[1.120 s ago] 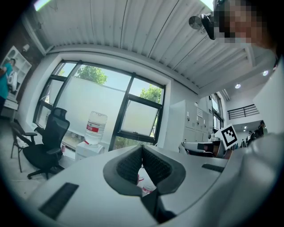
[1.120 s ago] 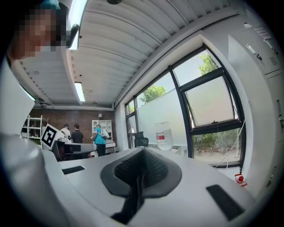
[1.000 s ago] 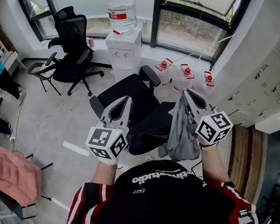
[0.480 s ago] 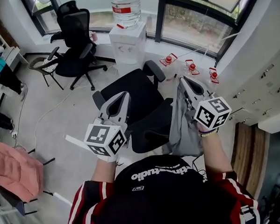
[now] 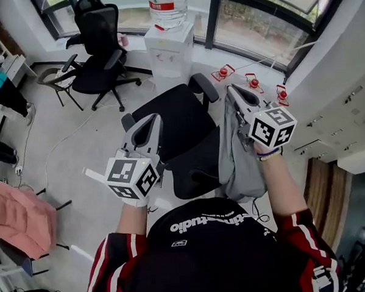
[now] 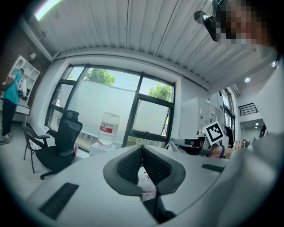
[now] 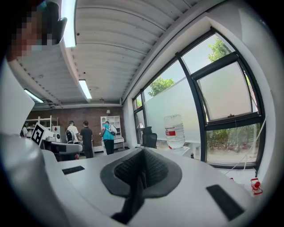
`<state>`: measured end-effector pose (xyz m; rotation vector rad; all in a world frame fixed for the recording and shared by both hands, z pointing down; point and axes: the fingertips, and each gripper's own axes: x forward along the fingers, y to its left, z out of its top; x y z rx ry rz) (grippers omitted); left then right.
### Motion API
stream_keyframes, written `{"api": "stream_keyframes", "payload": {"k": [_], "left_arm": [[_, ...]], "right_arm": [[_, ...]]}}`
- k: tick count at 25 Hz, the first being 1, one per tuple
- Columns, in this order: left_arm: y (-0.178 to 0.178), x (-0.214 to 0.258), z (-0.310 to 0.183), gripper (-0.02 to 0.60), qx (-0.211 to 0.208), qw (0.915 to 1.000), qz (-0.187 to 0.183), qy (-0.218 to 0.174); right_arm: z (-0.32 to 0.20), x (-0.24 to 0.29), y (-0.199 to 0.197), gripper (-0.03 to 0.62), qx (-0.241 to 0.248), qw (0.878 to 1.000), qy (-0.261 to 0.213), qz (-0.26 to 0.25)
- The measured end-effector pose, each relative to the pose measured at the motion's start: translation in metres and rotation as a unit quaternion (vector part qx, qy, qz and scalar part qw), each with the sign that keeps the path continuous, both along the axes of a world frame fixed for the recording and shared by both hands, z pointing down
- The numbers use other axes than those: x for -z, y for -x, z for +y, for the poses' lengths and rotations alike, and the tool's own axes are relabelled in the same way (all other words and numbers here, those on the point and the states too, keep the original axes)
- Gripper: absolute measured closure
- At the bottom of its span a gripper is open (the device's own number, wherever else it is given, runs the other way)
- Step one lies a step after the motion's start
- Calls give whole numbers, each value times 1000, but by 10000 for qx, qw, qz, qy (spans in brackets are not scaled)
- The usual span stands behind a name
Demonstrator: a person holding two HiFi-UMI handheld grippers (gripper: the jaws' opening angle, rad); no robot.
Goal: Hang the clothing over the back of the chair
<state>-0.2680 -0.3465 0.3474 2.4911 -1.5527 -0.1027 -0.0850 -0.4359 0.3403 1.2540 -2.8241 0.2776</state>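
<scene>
So here's where it stands. The right gripper [image 5: 233, 92] is clamped on one edge of the grey clothing [image 5: 239, 157]. In the right gripper view there's a dark strip of fabric pinched between the pads, and the rest hangs straight down in a long fold. Gripping it by the top edge makes sense to me, because the weight pulls it out flat and it's easier to throw over something.

The left gripper [image 5: 148, 121] is pressed together at the tips with nothing in it. In its own view you can see right through the little gap behind the tips. My guess is it's just riding along as the spare hand for now.

The black chair [image 5: 175, 115] sits right in front of the person, facing away toward the water dispenser [image 5: 168, 48] at 12 o'clock. That puts the chair back [image 5: 194, 166] on the near side, which is handy for draping. The clothing hangs at roughly 3 o'clock from the chair back, just beside it or maybe brushing it, I can't tell which. The left gripper is at about 9 o'clock.

Nothing is over the back yet. I'd say the next bit is lifting the fabric up and across to 9 o'clock.
</scene>
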Motion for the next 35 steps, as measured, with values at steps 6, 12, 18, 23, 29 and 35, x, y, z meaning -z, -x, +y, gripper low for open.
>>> {"api": "stream_keyframes", "payload": {"k": [6,12,18,23,29,35], "left_arm": [[9,-6,-12,558,73,9999,16,85],[25,-9,-23,558,223,9996,63,176],[59,-11,-31,558,629,9978,23,196],[95,-7,-36,558,1091,9939,35,139],[115,-4,-31,558,1375,9904,13,164],[127,-7,-25,558,1539,9877,0,264]], "right_arm": [[-42,1,26,579,172,9999,7,-1],[-94,-7,68,579,450,9987,24,232],[-140,-16,117,579,658,9972,-41,353],[-160,-17,141,579,819,9966,-61,34],[-183,-16,163,579,940,9955,-90,17],[-202,-5,187,579,1039,9944,-134,-165]]}}
